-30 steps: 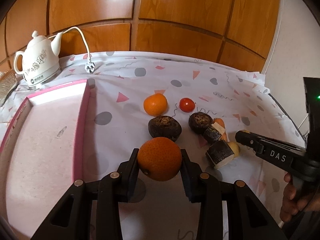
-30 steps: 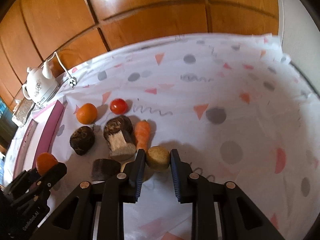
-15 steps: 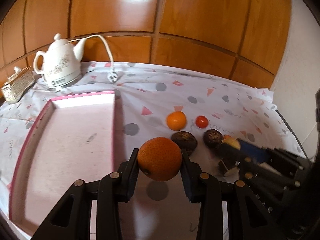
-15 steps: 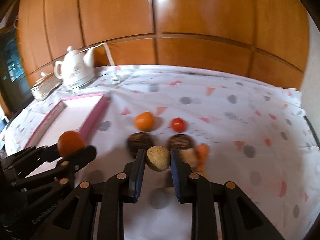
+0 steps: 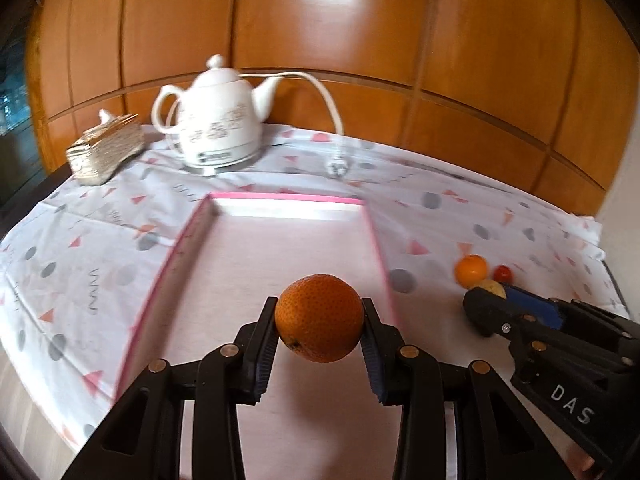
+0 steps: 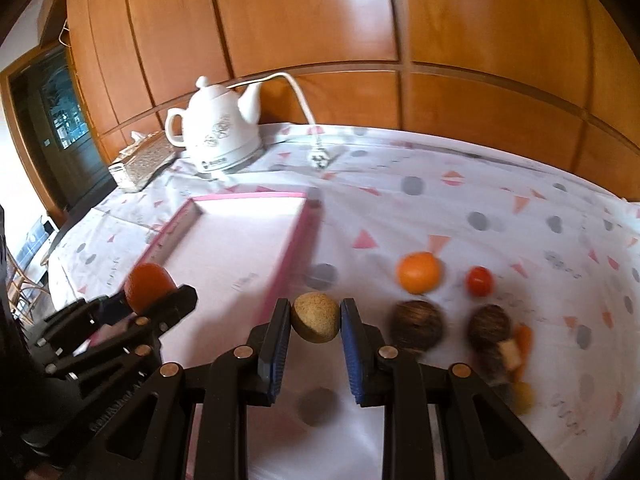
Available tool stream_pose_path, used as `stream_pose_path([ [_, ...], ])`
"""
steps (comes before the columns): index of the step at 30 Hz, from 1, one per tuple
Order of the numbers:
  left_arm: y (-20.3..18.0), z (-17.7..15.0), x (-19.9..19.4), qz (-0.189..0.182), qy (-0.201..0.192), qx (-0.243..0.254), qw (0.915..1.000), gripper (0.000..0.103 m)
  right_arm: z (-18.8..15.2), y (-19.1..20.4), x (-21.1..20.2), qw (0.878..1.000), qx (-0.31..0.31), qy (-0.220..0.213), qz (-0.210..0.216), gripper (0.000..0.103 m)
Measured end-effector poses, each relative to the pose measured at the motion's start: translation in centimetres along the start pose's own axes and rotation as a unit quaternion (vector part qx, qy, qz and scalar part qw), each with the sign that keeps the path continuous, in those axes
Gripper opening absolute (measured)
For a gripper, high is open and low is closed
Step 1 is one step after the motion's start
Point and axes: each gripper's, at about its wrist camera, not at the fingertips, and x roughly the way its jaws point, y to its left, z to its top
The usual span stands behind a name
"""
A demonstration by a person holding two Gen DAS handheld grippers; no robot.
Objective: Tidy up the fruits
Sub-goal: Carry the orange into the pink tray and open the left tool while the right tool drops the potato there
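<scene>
Left wrist view is showing the left claw (image 5: 319, 330) clamping down on a big orange (image 5: 319, 317) and hanging it over the pink tray (image 5: 288, 200), which is looking totally bare inside, so I'm guessing nothing is sorted yet and this is only the first drop-off getting lined up. Over in the right wrist view, going left to right, the right claw (image 6: 316, 322) is pinching a small tan round fruit (image 6: 315, 317) just off the tray's right wall, above the counter (image 6: 440, 200), not over the tray yet. Past that, a small orange (image 6: 419, 272), a cherry tomato (image 6: 479, 281), two dark brown lumps (image 6: 418, 325) and a carrot piece (image 6: 524, 338) are sitting on the cloth waiting their turn, a bit blurry. A white kettle (image 6: 218, 132) and its cord are sitting behind the tray, well clear. Only thing I'm seeing in the way is the two claws crowding each other near that tray wall.
</scene>
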Motion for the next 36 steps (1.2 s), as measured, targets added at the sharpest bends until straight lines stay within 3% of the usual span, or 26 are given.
stream_pose_path([
  [7,4.5,0.2,0.2,0.045,-0.007,-0.043,0.998,0.04,1.2,4.9,2.2,0.999,-0.03,0.003,0.01,0.025],
  [9,5.8,0.3,0.1,0.059,-0.013,-0.061,0.9964,0.048,1.5,6.2,2.9,0.999,-0.041,0.007,0.012,0.025],
  [16,8.0,0.4,-0.7,0.09,-0.023,-0.098,0.9909,0.057,2.2,8.7,3.2,0.998,-0.064,-0.006,0.014,0.031],
  [26,6.4,0.0,-2.1,0.067,-0.034,-0.098,0.9924,0.061,1.5,7.5,1.5,0.998,-0.059,-0.025,-0.022,0.035],
  [36,2.8,-0.1,-2.7,0.032,-0.032,-0.063,0.997,0.062,0.2,3.8,-0.1,0.997,-0.031,-0.03,-0.059,0.036],
])
